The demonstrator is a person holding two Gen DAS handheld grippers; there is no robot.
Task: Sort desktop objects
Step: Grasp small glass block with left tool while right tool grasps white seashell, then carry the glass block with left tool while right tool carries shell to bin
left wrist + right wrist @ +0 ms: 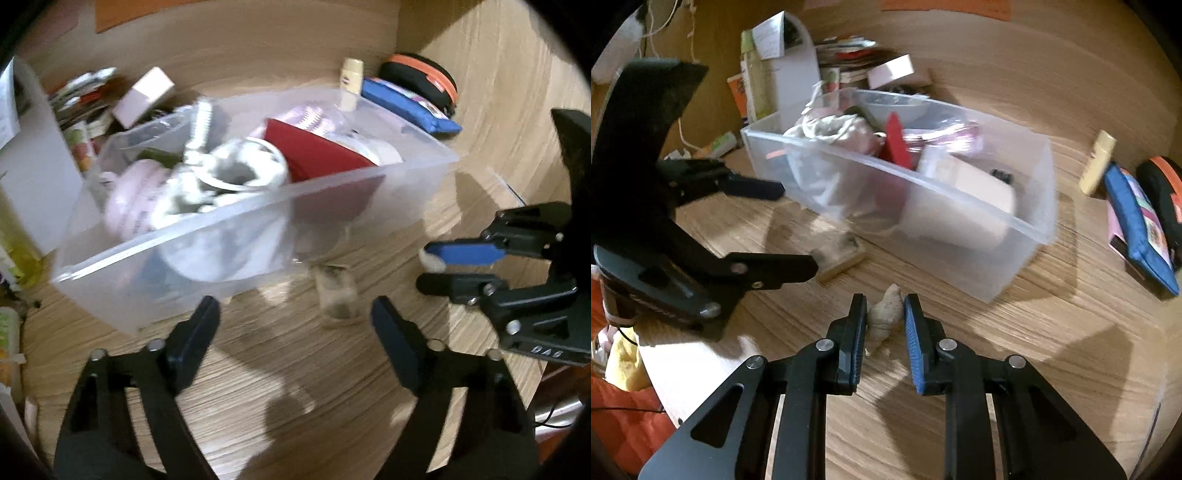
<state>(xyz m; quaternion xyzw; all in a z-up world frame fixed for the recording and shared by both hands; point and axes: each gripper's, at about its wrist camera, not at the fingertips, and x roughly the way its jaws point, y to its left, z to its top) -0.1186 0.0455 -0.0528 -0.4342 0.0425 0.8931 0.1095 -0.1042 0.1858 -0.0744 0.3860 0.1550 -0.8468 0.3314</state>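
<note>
Presently one shell (pixel 884 314) clamped between right gripper (pixel 885 308) fingers; left gripper (pixel 295 317) fingers apart over one small block (pixel 338 295); one clear bin (pixel 332 192) on counter (pixel 295 387)

Lower centre of the right wrist view, the black right gripper (pixel 885 308) has clamped narrow around a pale spiral seashell (pixel 884 314); at left, the black left gripper (pixel 799 229) stands spread.
</note>
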